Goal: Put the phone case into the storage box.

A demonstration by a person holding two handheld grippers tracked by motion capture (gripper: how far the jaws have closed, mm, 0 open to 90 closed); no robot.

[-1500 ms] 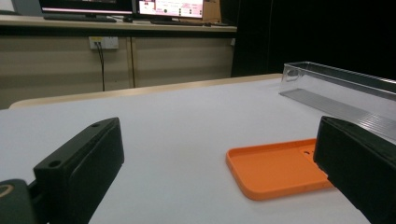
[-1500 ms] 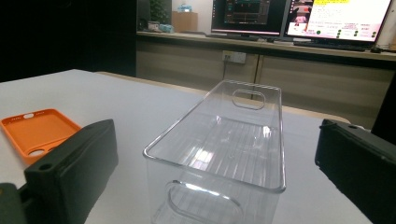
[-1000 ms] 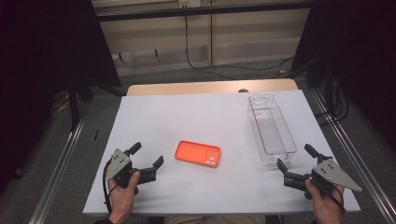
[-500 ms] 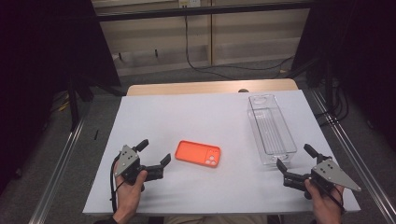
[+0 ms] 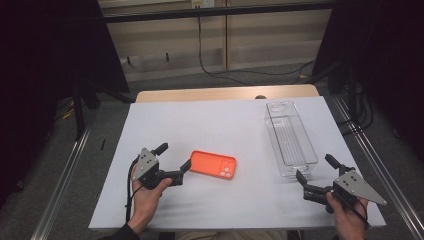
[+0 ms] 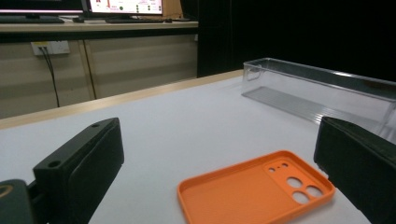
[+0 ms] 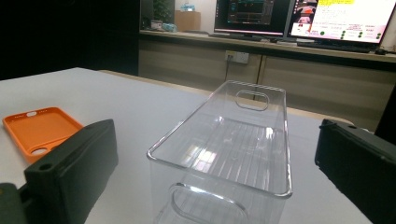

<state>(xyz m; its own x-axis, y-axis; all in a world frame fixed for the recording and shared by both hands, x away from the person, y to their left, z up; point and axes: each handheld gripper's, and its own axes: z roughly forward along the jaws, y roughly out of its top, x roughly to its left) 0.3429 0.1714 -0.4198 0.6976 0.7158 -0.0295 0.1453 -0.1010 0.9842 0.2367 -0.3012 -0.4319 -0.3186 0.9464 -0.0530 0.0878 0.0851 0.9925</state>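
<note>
On the white table [image 5: 220, 125], the clear bin [image 5: 290, 138] stands empty at the right while the left gripper [image 5: 173, 162], jaws apart, has closed in on the orange phone case [image 5: 214, 165], likely to grasp it; the right gripper [image 5: 315, 176], jaws apart, waits.

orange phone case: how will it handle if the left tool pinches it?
The phone case looks thin and hollow, so probably light and a bit bendy. It lies flat, open side up, on the smooth white table; it may slide before the open left tool gets under its low rim.
</note>
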